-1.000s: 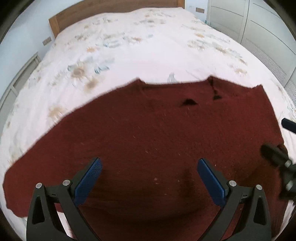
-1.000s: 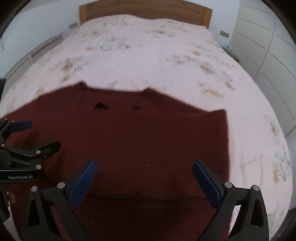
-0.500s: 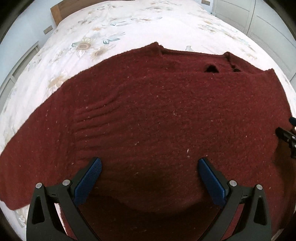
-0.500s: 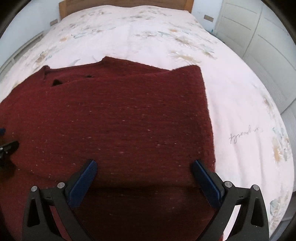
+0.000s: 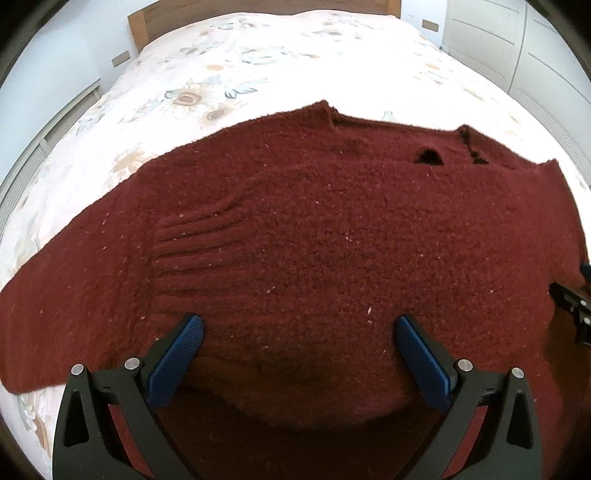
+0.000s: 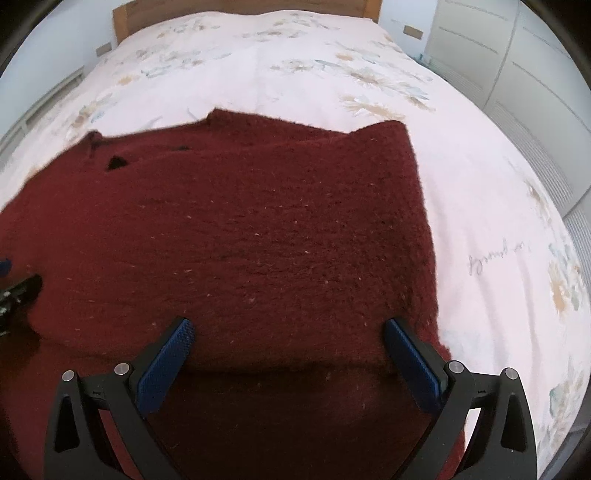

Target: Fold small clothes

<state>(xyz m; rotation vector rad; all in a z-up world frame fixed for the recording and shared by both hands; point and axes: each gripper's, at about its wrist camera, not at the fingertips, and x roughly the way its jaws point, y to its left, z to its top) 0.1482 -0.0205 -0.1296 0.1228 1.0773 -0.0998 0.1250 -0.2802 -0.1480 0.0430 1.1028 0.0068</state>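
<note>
A dark red knitted sweater [image 5: 314, 240] lies spread on the bed, neckline away from me; it also shows in the right wrist view [image 6: 258, 240]. Its right sleeve is folded in over the body, with a straight right edge [image 6: 424, 236]. Its left sleeve [image 5: 74, 295] stretches out toward the left edge of the bed. My left gripper [image 5: 299, 339] is open and empty, low over the sweater's lower left part. My right gripper [image 6: 288, 339] is open and empty, low over the lower right part, astride a folded edge. Each gripper's tip shows at the edge of the other's view.
The bed has a white floral cover [image 6: 258, 66] and a wooden headboard [image 5: 140, 26] at the far end. White wardrobe doors [image 6: 517, 55] stand to the right. A low white unit [image 5: 44, 140] runs along the left wall.
Both grippers dropped closer to the sweater and then eased back slightly. The sweater lies the same. Both grippers stayed open.
</note>
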